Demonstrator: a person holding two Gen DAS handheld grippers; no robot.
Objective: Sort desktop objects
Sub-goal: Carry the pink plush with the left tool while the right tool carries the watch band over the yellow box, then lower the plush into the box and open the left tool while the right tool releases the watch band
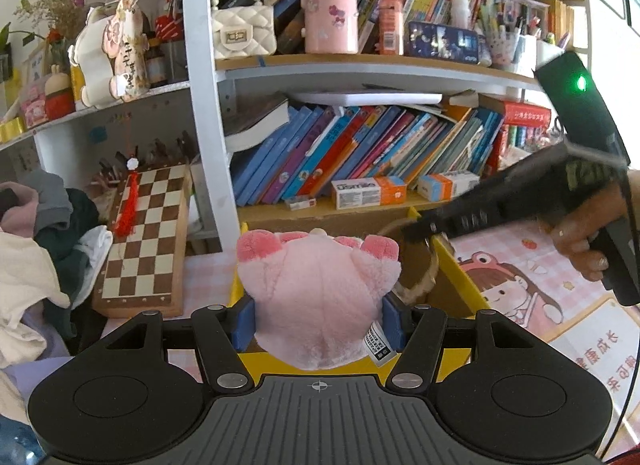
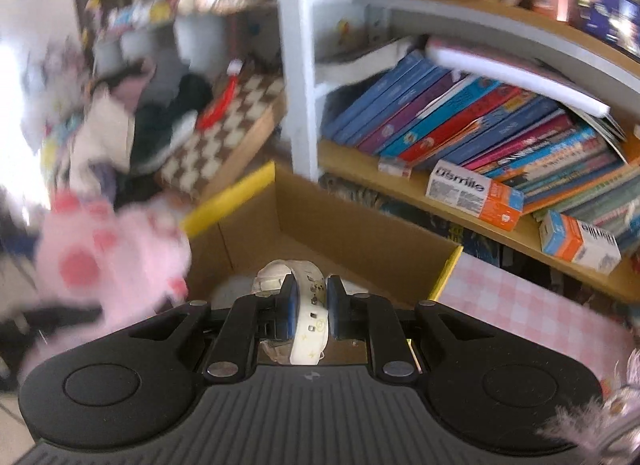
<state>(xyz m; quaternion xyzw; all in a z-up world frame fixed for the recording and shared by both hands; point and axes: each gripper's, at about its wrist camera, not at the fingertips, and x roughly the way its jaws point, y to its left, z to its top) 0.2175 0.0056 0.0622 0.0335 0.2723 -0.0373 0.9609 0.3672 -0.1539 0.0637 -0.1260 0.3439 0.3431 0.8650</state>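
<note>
Clamped between the left gripper (image 1: pixel 319 323) pads, 1 pink plush toy with darker pink ears (image 1: pixel 320 289) hangs over the yellow-rimmed cardboard box (image 2: pixel 360 233). Right gripper (image 2: pixel 311 307) fingers are pinched on 1 white patterned watch strap (image 2: pixel 310 317) above that box. Lower each item inside before releasing. One orange-and-white carton (image 1: pixel 370 191) reads roughly "Usmile".

L gripper (image 1: pixel 318 323) clamped on pink plush (image 1: pixel 320 297), pointing down a bit; R gripper (image 2: pixel 311 307) pinched tight on white strap (image 2: pixel 310 317), R hand (image 1: pixel 580 241) round handle
</note>
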